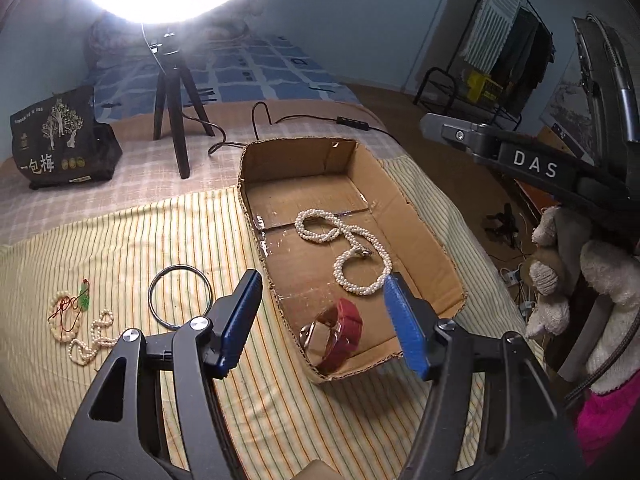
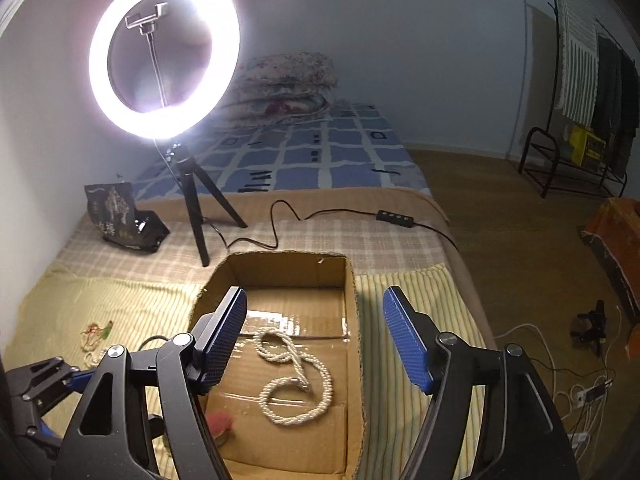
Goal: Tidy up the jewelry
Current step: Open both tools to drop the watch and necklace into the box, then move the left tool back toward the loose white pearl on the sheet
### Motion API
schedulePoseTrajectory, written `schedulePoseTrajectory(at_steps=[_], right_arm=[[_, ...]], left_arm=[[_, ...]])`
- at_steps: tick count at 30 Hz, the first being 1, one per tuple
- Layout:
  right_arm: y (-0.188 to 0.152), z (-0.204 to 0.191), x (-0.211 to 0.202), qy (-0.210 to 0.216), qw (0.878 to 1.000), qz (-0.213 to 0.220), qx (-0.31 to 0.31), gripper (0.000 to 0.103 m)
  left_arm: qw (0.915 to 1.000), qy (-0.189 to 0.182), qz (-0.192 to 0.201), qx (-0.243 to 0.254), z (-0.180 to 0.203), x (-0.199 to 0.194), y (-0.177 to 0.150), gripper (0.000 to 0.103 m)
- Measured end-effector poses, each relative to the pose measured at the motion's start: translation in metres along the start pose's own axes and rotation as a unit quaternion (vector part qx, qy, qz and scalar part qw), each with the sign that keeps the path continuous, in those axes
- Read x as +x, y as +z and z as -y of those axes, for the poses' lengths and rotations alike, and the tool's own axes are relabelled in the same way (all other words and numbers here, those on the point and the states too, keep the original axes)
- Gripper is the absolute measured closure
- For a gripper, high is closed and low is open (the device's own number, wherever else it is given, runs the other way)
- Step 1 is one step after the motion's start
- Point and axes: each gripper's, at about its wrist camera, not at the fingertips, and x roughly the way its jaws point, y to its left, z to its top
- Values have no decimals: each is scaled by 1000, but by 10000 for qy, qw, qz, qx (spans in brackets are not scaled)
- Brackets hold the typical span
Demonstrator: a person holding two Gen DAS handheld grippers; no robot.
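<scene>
One cardboard box (image 1: 424, 236) is sitting on the striped cloth (image 1: 120, 248), and two pieces are lying inside it: one long pearl rope (image 1: 348, 248) and one red bracelet (image 1: 340, 332). Three more pieces are waiting on the cloth to the left of the box: one metal bangle (image 1: 180, 295), one small pearl strand (image 1: 94, 340), and one beaded string with red cord and a green charm (image 1: 70, 312) (the two are lying just beside each other).

The left gripper (image 1: 320, 320) is hovering above the near end of the box, tilted down, its blue fingers (image 1: 240, 320) spread wide and holding nothing. The right gripper (image 2: 312, 340) is hanging over the box from the near side, jaws likewise wide apart and empty.

The pearl rope is looping twice, its long axis running along the box's length from the near right toward the far left. The red bracelet is resting in the near corner, against the left wall.
</scene>
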Motion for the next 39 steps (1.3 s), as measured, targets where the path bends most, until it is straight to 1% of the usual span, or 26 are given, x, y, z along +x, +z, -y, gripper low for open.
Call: schedulePoseTrajectory(at_steps=[2, 7, 10, 19, 26, 32, 39], right_arm=[[-1, 0, 0, -81, 10000, -25, 8, 32], [-4, -2, 0, -77, 9999, -111, -15, 32], [-5, -4, -2, -87, 9999, -137, -32, 32], [-5, -13, -14, -103, 9999, -74, -81, 32], [-7, -18, -27, -76, 10000, 8, 23, 32], [-9, -24, -39, -16, 9999, 88, 62, 32], [-14, -46, -47, 191, 9998, 106, 26, 32]], left_arm=[[10000, -2, -13, 23, 1, -1, -1, 38], [9999, 53, 35, 144, 4, -7, -4, 38], [9999, 73, 67, 129, 2, -11, -5, 38], [9996, 220, 159, 114, -10, -32, -10, 38], [9985, 431, 315, 77, -30, -64, -10, 38], [9970, 583, 511, -60, -55, -95, -12, 38], [9952, 762, 560, -265, -94, -111, -18, 38]])
